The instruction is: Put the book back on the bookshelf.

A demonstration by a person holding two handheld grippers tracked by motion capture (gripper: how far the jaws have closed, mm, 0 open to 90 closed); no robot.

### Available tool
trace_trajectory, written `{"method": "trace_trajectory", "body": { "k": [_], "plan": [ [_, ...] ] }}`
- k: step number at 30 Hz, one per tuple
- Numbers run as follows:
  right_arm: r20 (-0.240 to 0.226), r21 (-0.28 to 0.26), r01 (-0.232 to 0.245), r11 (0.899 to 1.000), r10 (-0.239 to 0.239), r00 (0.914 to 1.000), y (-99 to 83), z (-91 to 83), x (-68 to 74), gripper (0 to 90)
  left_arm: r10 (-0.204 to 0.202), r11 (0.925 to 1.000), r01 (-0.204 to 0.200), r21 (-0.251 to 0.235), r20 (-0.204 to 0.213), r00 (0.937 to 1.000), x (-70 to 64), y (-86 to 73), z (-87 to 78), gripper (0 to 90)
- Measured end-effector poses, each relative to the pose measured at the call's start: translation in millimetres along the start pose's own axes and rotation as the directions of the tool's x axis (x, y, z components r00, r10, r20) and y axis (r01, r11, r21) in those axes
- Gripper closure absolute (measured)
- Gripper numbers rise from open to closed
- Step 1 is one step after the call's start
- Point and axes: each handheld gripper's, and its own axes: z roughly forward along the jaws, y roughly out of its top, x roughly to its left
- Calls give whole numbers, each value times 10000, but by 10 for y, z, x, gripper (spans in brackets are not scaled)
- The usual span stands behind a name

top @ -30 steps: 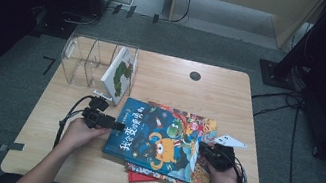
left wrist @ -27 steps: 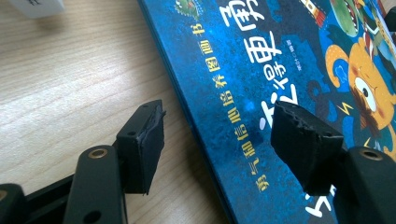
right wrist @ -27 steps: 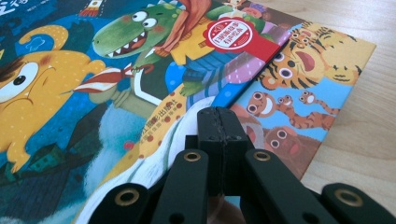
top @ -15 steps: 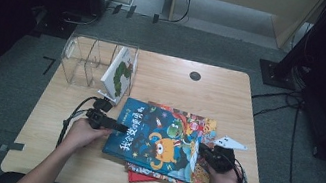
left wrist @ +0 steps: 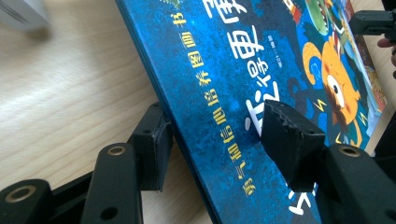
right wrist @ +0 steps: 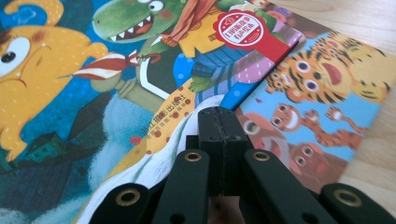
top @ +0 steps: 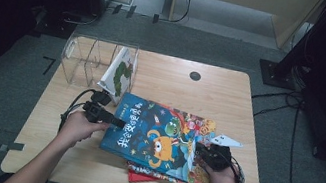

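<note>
A blue picture book (top: 157,139) with a yellow monster on its cover lies on top of a small stack in the middle of the table. My left gripper (top: 117,123) is at its left edge. In the left gripper view it (left wrist: 217,135) stands open, one jaw under the book's (left wrist: 243,60) spine edge and the other over the cover, with the edge slightly raised. My right gripper (top: 201,151) is at the book's right side. Its jaws (right wrist: 218,116) are shut together with nothing between them, tips over the cover's (right wrist: 93,93) lower corner.
Under the blue book lie a tiger-covered book (right wrist: 322,93) and a red one (top: 138,174). A clear divided holder (top: 88,55) stands at the back left with a white book (top: 118,73) leaning in its right slot. A black round plug (top: 195,76) sits at the table's far side.
</note>
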Motion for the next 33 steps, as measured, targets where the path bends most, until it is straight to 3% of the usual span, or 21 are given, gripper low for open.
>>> {"method": "trace_trajectory", "body": {
  "k": [3,5,14,18,23,26,28,29,33],
  "plan": [
    [-226,-31,-1,10000,0,9997,26,36,13,900,-63,9997,65,-239,92,9999,-43,48,-156,487],
    [-435,-90,25,10000,-29,9990,40,62,24,900,76,9997,-77,-216,-7,10000,-84,78,-234,493],
    [-883,-120,417,9991,-426,9952,140,182,104,900,8,9997,-5,-258,87,10000,-250,248,-600,560],
    [-1113,-227,612,9979,-634,9918,185,243,159,900,69,9999,-70,-116,-61,10000,-347,363,-759,581],
    [-1336,-161,978,9951,-991,9861,268,339,254,900,7,10000,-8,38,141,9999,-433,491,-851,609],
    [-1480,-152,1126,9935,-1136,9824,305,388,301,900,-43,9997,25,238,734,9973,-496,570,-863,666],
    [-1662,-181,1316,9911,-1328,9771,327,428,348,900,148,9990,-172,404,581,9982,-561,631,-872,675],
    [-1674,-200,1445,9893,-1458,9751,338,445,375,900,175,9990,-203,388,712,9973,-572,669,-895,688],
    [-1762,-202,1830,9829,-1837,9671,381,496,447,866,-12,9978,-40,668,772,9970,-589,774,-966,738]
  ]
}}
